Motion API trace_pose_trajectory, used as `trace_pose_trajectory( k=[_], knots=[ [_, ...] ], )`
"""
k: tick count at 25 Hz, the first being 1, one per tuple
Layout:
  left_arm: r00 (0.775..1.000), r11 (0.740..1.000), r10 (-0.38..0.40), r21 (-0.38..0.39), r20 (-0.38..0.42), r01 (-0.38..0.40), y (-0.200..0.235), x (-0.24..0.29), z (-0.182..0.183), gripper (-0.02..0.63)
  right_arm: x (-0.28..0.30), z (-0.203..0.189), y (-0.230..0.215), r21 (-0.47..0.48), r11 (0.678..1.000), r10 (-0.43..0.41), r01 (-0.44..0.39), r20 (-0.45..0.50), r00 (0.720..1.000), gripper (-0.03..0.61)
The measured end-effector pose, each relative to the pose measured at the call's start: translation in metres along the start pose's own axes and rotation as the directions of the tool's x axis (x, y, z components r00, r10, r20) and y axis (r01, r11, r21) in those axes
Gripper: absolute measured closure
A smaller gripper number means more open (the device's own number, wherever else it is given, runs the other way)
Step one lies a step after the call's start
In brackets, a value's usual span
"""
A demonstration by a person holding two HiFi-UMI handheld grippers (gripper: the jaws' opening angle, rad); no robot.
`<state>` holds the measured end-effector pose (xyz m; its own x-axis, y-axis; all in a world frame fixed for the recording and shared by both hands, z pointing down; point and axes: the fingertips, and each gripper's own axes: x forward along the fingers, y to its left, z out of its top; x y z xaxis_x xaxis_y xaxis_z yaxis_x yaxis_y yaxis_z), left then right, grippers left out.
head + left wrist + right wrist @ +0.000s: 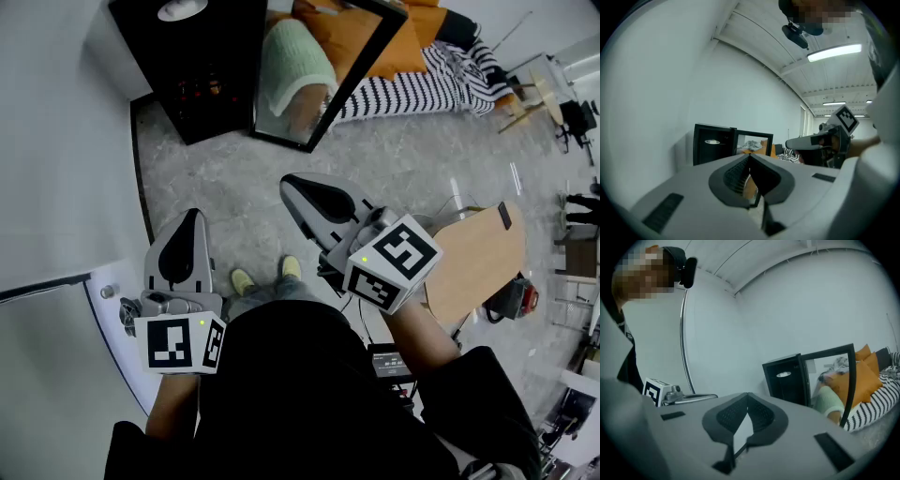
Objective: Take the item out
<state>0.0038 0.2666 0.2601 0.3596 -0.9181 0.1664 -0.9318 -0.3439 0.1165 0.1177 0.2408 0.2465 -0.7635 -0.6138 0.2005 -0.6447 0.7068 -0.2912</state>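
While left gripper [192, 217] and right gripper [289, 183] hanging empty, jaws pressed together, approach seemingly beginning; next needing reach into open cabinet [202, 66], jaws spreading for white dish [182, 9].

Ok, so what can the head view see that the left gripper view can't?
Only the head view shows the person's yellow shoes on the gray floor, and a wooden table beside them. Only the left gripper view shows the long ceiling light overhead. Both show the black cabinet with its door open, the orange cushions behind it, and the right gripper.
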Motion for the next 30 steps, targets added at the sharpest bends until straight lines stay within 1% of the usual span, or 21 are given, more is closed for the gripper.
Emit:
trace_pose_trajectory(
  k=[7,14,18,23,30],
  knots=[
    [1.0,1.0,0.003,0.019,-0.004,-0.003,0.002,-0.001,0.001,0.604,0.001,-0.003,-0.003,-0.023,1.0,-0.015,0.015,-0.016,1.0,0.574],
    [1.0,1.0,0.016,0.026,0.009,-0.016,0.006,-0.005,0.008,0.604,0.001,0.002,-0.004,0.007,1.0,-0.025,0.025,-0.001,1.0,0.574],
    [1.0,0.999,0.014,0.049,0.009,-0.014,0.011,-0.006,0.007,0.604,0.007,0.003,-0.004,0.035,0.999,-0.029,0.029,0.009,1.0,0.574],
    [1.0,0.999,0.024,0.043,0.006,-0.024,0.024,-0.014,0.002,0.604,0.014,-0.004,-0.001,0.064,0.997,-0.044,0.044,0.008,0.999,0.574],
    [1.0,0.999,0.025,0.029,0.015,-0.025,0.043,-0.027,-0.002,0.604,0.027,-0.014,0.015,0.086,0.995,-0.05,0.051,-0.012,0.999,0.574]
  ],
)
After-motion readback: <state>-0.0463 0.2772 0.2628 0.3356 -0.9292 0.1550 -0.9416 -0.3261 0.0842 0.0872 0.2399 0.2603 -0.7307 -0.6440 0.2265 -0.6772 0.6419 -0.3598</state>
